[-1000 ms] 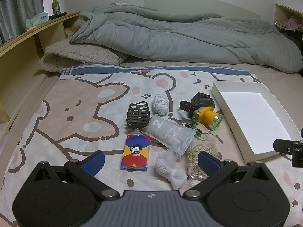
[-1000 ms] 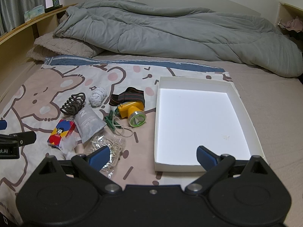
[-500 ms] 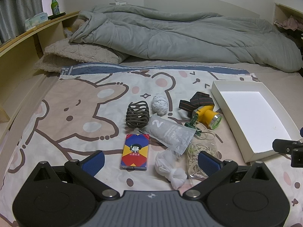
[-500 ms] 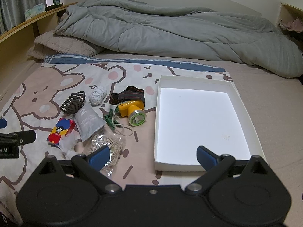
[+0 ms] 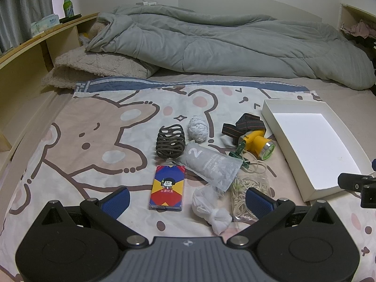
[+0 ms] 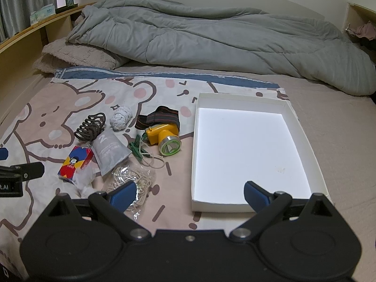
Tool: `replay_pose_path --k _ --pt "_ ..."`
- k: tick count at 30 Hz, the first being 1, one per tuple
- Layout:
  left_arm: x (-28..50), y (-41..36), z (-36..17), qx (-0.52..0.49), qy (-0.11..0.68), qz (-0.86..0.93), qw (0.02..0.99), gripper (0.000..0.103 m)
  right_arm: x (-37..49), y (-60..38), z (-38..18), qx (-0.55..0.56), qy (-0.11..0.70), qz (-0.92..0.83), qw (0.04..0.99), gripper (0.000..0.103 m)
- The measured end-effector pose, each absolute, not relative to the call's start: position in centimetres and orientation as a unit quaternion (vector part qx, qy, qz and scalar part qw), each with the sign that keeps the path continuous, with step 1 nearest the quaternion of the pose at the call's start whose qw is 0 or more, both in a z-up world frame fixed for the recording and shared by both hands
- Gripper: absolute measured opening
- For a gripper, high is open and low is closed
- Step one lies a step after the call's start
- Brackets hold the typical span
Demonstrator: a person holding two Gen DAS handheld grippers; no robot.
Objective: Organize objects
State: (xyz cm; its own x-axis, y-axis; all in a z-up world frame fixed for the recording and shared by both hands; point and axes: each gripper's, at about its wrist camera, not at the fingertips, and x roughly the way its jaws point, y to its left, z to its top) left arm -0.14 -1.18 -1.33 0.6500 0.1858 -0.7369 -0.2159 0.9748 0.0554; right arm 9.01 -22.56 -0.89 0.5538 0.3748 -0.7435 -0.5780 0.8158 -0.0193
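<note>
Small items lie clustered on the cartoon sheet: a colourful card box, a dark hair claw, a white yarn ball, a grey pouch, a knotted white plastic bag, a bag of rubber bands, green clips and a yellow headlamp with its strap. A white shallow box lies empty to their right. My left gripper hovers open just short of the card box and plastic bag. My right gripper is open over the white box's near left corner.
A rumpled grey duvet and a beige blanket fill the far end of the bed. A wooden shelf with a green bottle and a tissue pack runs along the left. Bare mattress lies right of the white box.
Both views have shifted only slightly; the objects lie as before and both grippers stay open.
</note>
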Motion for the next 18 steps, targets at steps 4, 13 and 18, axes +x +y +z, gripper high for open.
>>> replay_pose_path --k 4,13,18 --pt "-0.23 -0.98 -1.12 -0.019 0.404 0.109 0.908 0.103 9.02 -22.61 -0.9 -0.132 0.386 0.274 0.871 0.099" --pt "-0.22 -0.93 -1.05 -0.019 0.406 0.109 0.907 0.103 8.97 -22.59 -1.11 -0.133 0.388 0.273 0.87 0.099" --pt "-0.2 -0.96 -1.01 -0.019 0.405 0.108 0.908 0.103 8.99 -22.55 -1.08 -0.132 0.389 0.272 0.87 0.099"
